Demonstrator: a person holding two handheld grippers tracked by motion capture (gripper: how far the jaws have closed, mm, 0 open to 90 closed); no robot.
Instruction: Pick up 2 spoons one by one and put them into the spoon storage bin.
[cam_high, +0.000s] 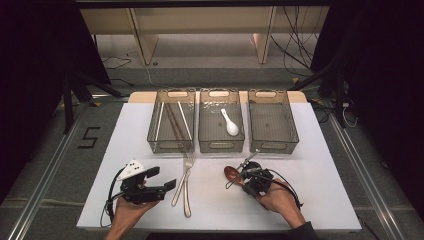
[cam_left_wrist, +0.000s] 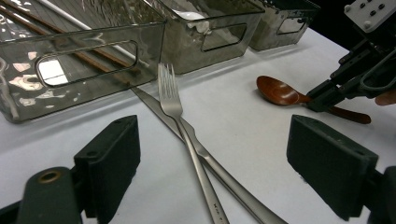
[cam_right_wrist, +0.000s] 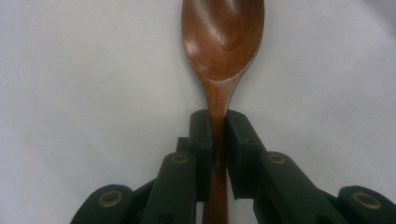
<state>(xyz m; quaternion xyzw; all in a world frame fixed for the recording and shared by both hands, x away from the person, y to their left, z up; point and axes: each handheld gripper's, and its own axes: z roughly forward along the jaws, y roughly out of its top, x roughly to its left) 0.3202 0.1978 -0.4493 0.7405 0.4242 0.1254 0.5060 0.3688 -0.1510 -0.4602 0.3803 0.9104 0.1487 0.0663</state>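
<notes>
The right tool (cam_right_wrist: 218, 123) was clamped on the handle of a brown wooden spoon (cam_right_wrist: 223, 42), its two black jaws pressed against the neck just behind the bowl, which pointed away from the tool and lay on the white counter (cam_right_wrist: 70, 70). In the high view, the right tool (cam_high: 245, 170) sat low at the near right of the counter, held in the person's right hand (cam_high: 277, 197), with the spoon's bowl toward the left. The left tool (cam_high: 165, 180) rested at the near left in the person's left hand (cam_high: 127, 210), its jaws standing wide apart with nothing between them. In front of it lay a metal fork (cam_left_wrist: 180, 121) crossed over a metal knife (cam_left_wrist: 224, 179), the two touching where they crossed, the fork's tines pointing toward the bins. Farther back stood three clear bins in a row: the left bin (cam_high: 171, 145) held chopsticks (cam_high: 174, 120), the middle bin (cam_high: 221, 145) held a white spoon (cam_high: 230, 124), and the right bin (cam_high: 274, 145) stood beside it. The wooden spoon lay well apart from the fork and knife, in front of the middle and right bins.
</notes>
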